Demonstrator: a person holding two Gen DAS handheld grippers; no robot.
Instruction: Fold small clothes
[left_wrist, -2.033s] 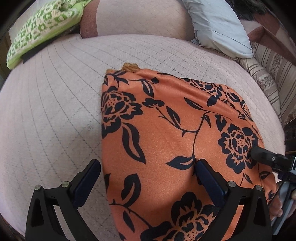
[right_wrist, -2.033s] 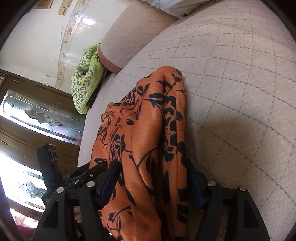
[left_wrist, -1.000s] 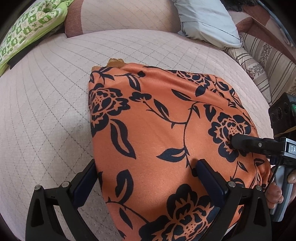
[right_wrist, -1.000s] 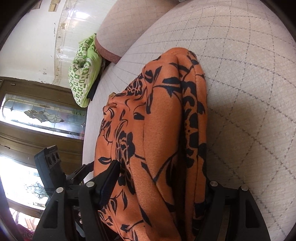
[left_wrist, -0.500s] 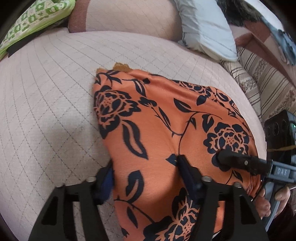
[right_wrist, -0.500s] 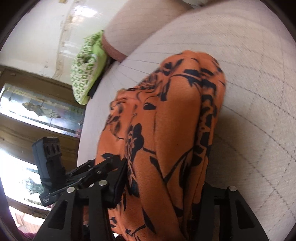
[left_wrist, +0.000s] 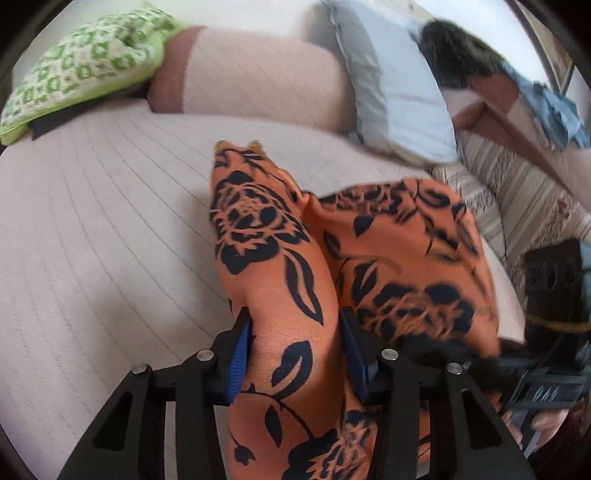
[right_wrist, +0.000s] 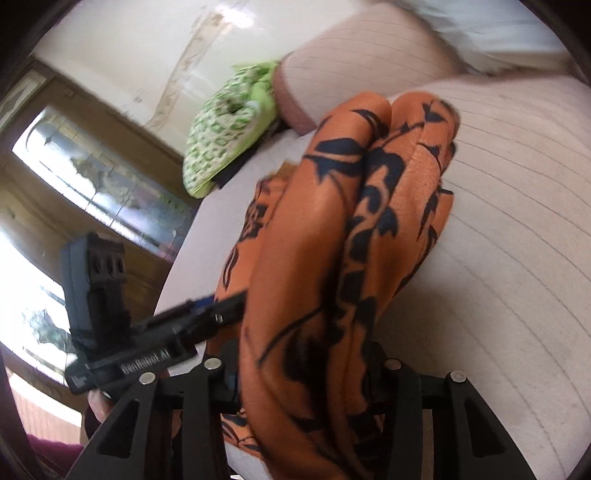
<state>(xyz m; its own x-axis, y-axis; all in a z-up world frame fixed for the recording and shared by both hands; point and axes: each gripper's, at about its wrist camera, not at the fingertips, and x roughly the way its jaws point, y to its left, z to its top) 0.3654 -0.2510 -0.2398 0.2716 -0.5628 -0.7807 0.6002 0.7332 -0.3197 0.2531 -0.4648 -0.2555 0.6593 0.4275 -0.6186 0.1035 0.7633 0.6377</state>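
An orange garment with black flowers lies bunched on the quilted pink sofa seat. My left gripper pinches a raised ridge of it at the near edge, its blue pads pressing the cloth from both sides while the jaws are still closing. In the right wrist view, the right gripper squeezes another thick fold of the same garment, jaws also closing. Each fold stands lifted off the seat. The right tool's black body shows at the far right, a hand under it.
A green patterned cushion, a pink bolster and a pale blue pillow line the back. Striped cushions sit at the right. A wooden door with patterned glass stands beyond the seat's left edge.
Both pairs of jaws have narrowed onto the garment and both grippers have risen. The flat cloth is now gathered into two raised ridges, pulled up off the seat.
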